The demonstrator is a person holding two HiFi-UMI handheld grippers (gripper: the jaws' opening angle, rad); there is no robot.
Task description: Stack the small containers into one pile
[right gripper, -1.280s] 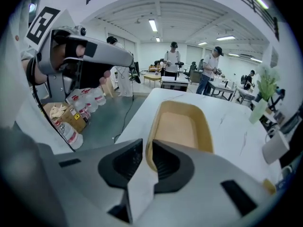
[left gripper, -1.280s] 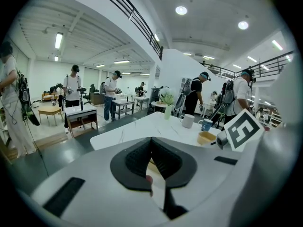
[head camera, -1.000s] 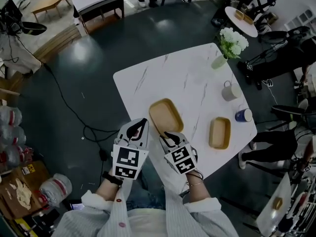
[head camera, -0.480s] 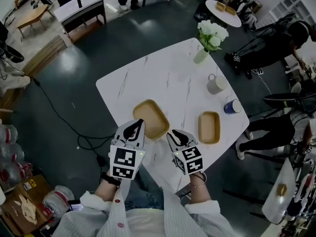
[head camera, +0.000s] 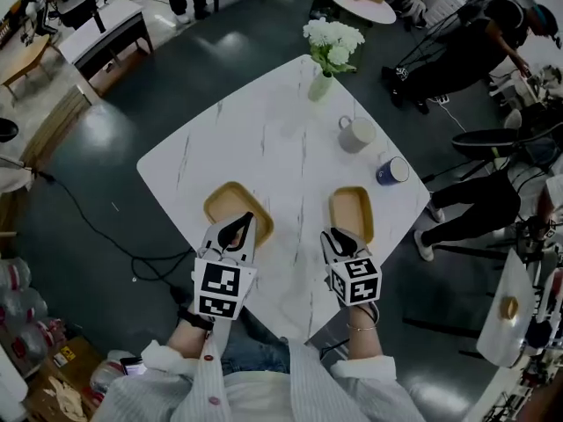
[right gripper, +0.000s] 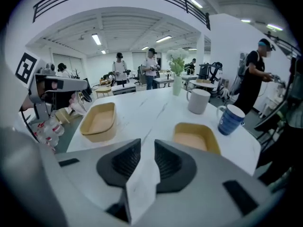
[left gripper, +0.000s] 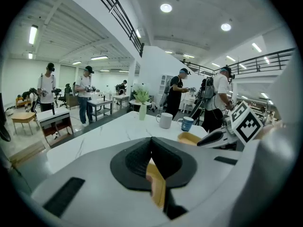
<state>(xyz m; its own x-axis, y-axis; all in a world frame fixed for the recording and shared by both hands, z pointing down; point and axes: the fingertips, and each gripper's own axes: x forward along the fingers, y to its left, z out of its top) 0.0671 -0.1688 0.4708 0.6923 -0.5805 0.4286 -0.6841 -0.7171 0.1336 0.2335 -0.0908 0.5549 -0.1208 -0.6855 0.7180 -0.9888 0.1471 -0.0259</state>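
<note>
Container rim pinched in left claw; right claw agape.

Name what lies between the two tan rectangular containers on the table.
Only bare white marble tabletop separates the left tan rectangular container from the right tan rectangular container, per the head view.

In the head view, the left gripper covers the near rim of the left container. In the left gripper view only a yellow sliver shows between the jaws, so we cannot tell whether they pinch that rim. The body of the right gripper cuts off the near end of the right container. The print on the blue mug is too small for us to read.
</note>
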